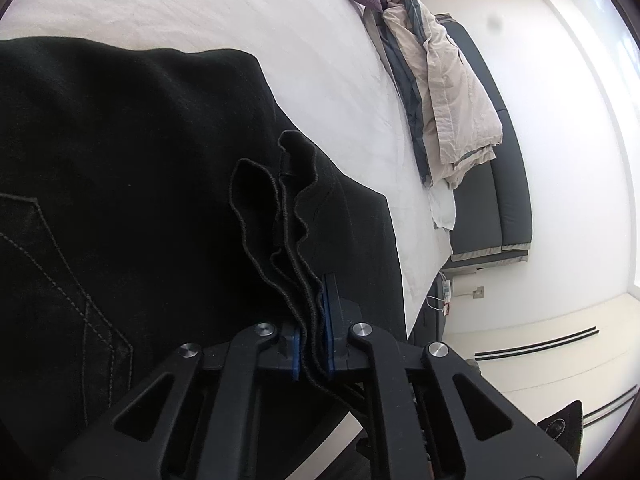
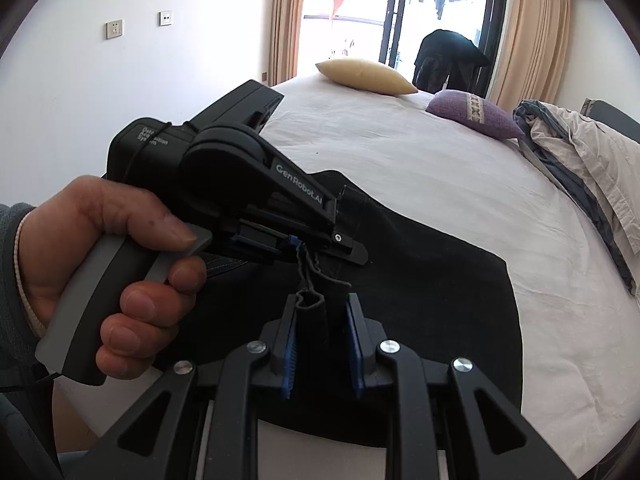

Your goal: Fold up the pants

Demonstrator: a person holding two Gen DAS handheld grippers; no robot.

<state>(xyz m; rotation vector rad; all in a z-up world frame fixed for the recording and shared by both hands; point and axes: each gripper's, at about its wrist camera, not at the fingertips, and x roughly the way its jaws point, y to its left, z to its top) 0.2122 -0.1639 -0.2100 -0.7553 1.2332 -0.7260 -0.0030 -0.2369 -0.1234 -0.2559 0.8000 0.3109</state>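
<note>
Pants (image 1: pixel 132 184) hem pinched inside left tool (image 1: pixel 314 344), bunched between right tool (image 2: pixel 322 344) pads.

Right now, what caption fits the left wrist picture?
Left gripper pinching black pants' bunched hems above a white bed.

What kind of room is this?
Most likely a bedroom: a big bed with a white sheet, pillows on it, a rumpled duvet at its edge, and curtains by a glass door.
</note>
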